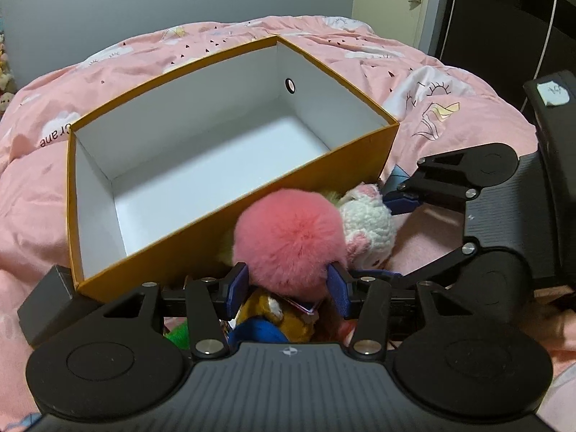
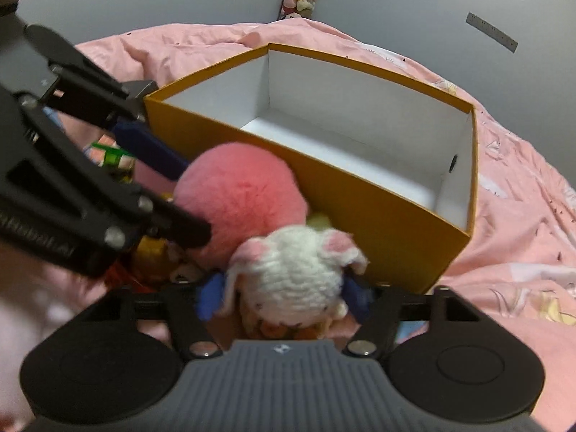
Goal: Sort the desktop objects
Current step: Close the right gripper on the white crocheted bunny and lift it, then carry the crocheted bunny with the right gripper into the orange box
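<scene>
An open orange box (image 1: 230, 230) with a white, empty inside lies on the pink bedspread; it also shows in the right wrist view (image 2: 363, 208). My left gripper (image 1: 288, 286) is shut on a fluffy pink pompom (image 1: 289, 241), held just in front of the box's near wall. My right gripper (image 2: 284, 293) is shut on a white woolly plush with pink ears (image 2: 298, 266), beside the pompom (image 2: 241, 194). In the left wrist view the plush (image 1: 367, 226) sits right of the pompom, with the right gripper behind it.
Under the grippers lies a heap of small toys: a brown plush (image 1: 273, 313), something blue (image 1: 255, 331), something green (image 1: 178, 334). A dark box lid (image 1: 46, 306) lies left of the orange box. The pink bedspread (image 1: 450, 72) surrounds everything.
</scene>
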### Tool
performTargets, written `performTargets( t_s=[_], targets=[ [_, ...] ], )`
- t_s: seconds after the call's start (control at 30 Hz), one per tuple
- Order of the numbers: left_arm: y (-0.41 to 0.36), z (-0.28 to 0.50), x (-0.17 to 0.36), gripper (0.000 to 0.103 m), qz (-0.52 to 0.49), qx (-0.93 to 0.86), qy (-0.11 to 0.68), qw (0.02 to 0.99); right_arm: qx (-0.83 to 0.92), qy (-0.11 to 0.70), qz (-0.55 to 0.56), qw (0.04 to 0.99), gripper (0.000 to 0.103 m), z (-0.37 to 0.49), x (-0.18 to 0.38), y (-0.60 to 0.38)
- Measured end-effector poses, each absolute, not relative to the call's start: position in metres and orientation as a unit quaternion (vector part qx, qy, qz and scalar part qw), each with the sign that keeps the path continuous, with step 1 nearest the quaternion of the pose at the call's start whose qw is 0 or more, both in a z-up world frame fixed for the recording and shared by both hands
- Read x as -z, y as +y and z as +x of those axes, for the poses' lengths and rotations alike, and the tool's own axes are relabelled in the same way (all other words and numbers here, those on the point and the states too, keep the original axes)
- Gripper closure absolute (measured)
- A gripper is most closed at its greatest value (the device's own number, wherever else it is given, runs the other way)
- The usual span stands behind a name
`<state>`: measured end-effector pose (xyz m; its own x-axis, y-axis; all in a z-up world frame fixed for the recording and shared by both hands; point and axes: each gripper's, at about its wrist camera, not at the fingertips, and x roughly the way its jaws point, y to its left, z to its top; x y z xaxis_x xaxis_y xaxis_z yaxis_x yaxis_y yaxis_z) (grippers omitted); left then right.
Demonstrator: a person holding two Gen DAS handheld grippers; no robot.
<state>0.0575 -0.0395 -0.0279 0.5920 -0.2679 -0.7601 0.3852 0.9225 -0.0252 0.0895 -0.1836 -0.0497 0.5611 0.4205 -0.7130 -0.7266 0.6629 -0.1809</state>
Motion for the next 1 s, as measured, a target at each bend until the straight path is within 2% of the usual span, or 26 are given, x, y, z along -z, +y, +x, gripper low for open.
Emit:
performTargets(
  t_s=[0.1, 0.33, 0.43, 0.63, 0.83, 0.87, 1.0],
  targets=[
    [-0.04, 0.059, 0.028, 0.041, 0.075, 0.196, 0.407, 0.889, -0.333, 0.329, -0.215, 0.857, 0.046, 0.09, 0.04, -0.195],
    [-0.049, 0.073, 0.035, 0.04, 0.066, 0.215, 0.412, 0.883, -0.282, 0.354, -0.08, 0.888, 0.047, 0.1, 0.022, -0.243],
    [-0.058, 0.082, 0.039, 0.043, 0.082, 0.22, 0.423, 0.875, -0.281, 0.354, -0.09, 0.887, 0.047, 0.1, 0.027, -0.237],
    [-0.071, 0.094, 0.047, 0.041, 0.106, 0.196, 0.469, 0.855, -0.292, 0.377, -0.06, 0.877, 0.043, 0.114, 0.037, -0.242],
    [-0.084, 0.095, 0.056, 0.04, 0.132, 0.171, 0.461, 0.86, -0.298, 0.379, -0.03, 0.876, 0.043, 0.12, 0.046, -0.246],
    [-0.086, 0.093, 0.056, 0.041, 0.13, 0.17, 0.457, 0.864, -0.299, 0.377, -0.023, 0.876, 0.044, 0.119, 0.045, -0.248],
    [-0.091, 0.079, 0.052, 0.056, 0.136, 0.167, 0.428, 0.878, -0.293, 0.371, -0.012, 0.881, 0.046, 0.113, 0.037, -0.254]
  ],
)
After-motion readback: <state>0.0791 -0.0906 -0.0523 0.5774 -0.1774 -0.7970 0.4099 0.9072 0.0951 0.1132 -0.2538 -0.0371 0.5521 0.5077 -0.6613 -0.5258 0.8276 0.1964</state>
